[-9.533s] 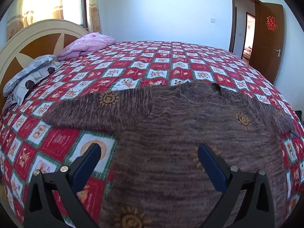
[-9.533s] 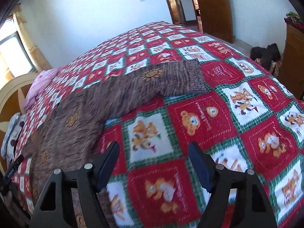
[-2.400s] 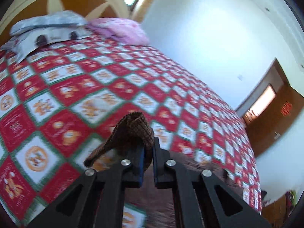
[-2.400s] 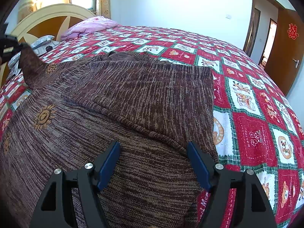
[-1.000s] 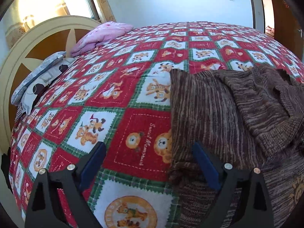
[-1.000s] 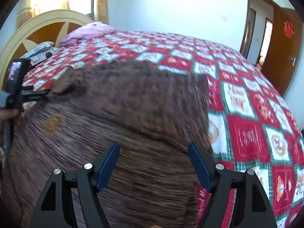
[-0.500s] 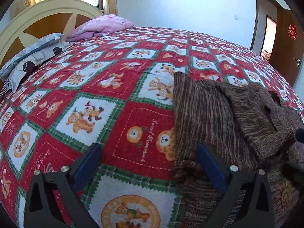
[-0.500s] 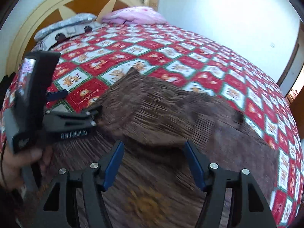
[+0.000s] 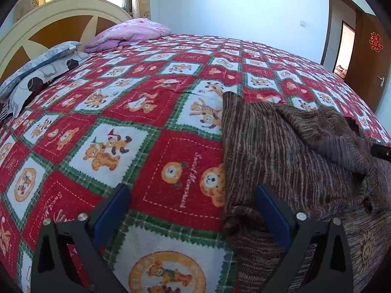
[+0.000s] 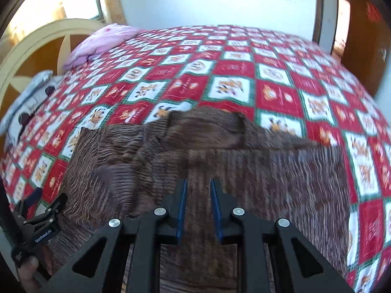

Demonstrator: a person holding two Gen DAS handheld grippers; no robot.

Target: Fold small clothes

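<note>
A brown knit sweater with both sleeves folded in lies on the red patchwork quilt. My left gripper is open wide; it hovers over the sweater's left edge, one finger over the quilt and the other over a bunched fold. My right gripper points down at the middle of the sweater. Its jaws are closing to a narrow slit, and I see no cloth pinched between the pads. The left gripper also shows low at the left of the blurred right wrist view, held by a hand.
Grey patterned pillows and a pink folded blanket lie at the cream and brown headboard. A brown door stands open at the far right. The quilt spreads wide to the left of and beyond the sweater.
The right gripper's jaws have come from wide apart to nearly together while it swung across the sweater, away from the left gripper. The left gripper has barely shifted.
</note>
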